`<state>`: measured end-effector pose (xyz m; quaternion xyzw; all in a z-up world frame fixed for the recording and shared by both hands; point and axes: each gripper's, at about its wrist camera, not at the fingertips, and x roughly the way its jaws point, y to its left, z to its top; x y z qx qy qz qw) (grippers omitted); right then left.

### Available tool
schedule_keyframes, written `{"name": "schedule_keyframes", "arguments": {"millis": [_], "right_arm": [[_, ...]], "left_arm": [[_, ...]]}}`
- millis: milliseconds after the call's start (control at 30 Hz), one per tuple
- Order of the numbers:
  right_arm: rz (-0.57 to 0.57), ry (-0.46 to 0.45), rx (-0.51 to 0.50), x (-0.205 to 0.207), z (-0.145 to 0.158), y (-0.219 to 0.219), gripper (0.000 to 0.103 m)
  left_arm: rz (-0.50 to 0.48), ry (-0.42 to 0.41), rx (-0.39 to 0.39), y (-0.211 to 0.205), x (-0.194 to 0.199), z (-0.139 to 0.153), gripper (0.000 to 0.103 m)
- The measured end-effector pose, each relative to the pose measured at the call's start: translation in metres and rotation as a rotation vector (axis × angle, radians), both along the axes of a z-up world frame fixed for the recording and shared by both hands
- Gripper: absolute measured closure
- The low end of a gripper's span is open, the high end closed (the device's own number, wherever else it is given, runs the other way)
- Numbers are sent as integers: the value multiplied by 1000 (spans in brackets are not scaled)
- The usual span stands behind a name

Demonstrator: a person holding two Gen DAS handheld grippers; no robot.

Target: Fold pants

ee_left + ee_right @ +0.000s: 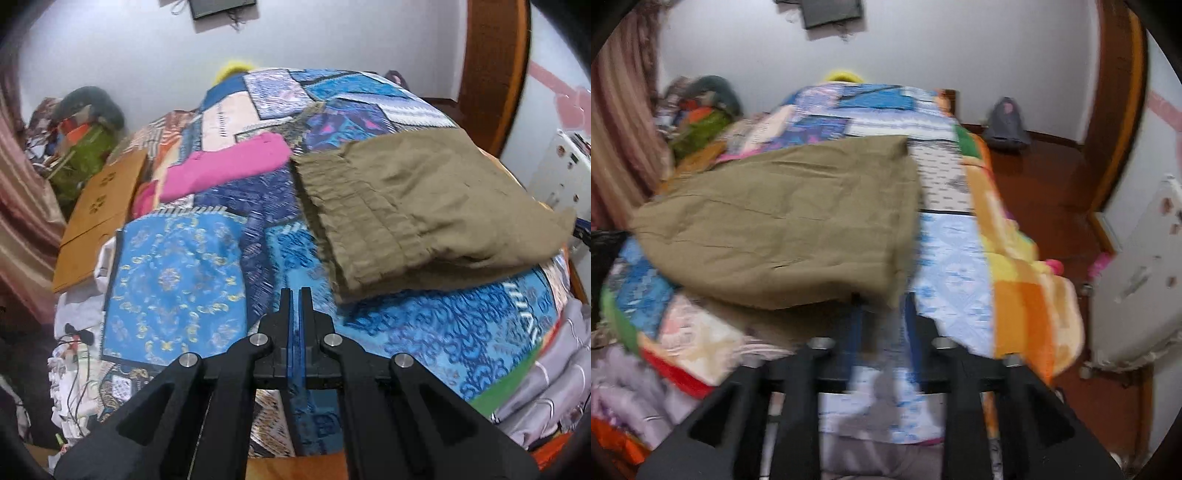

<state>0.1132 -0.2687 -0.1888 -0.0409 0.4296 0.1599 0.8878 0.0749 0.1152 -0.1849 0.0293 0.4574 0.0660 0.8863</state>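
The olive-tan pants lie folded into a compact block on the blue patchwork bedspread, elastic waistband toward the left. My left gripper is shut and empty, just short of the pants' near left corner. In the right wrist view the pants fill the middle. My right gripper is open, blurred, with its fingertips at the near right corner of the pants, partly hidden by the cloth. I cannot see it holding anything.
A pink garment lies on the bed beyond the pants. A wooden board and clutter sit at the bed's left. A wooden floor, a grey bag and a white appliance are at the right.
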Motion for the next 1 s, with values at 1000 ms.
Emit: {"name": "schedule_keyframes", "arguments": {"millis": [1000], "right_arm": [[176, 151, 98, 17, -20, 54, 64]], "left_arm": [[-103, 9, -119, -31, 38, -5, 64]]}}
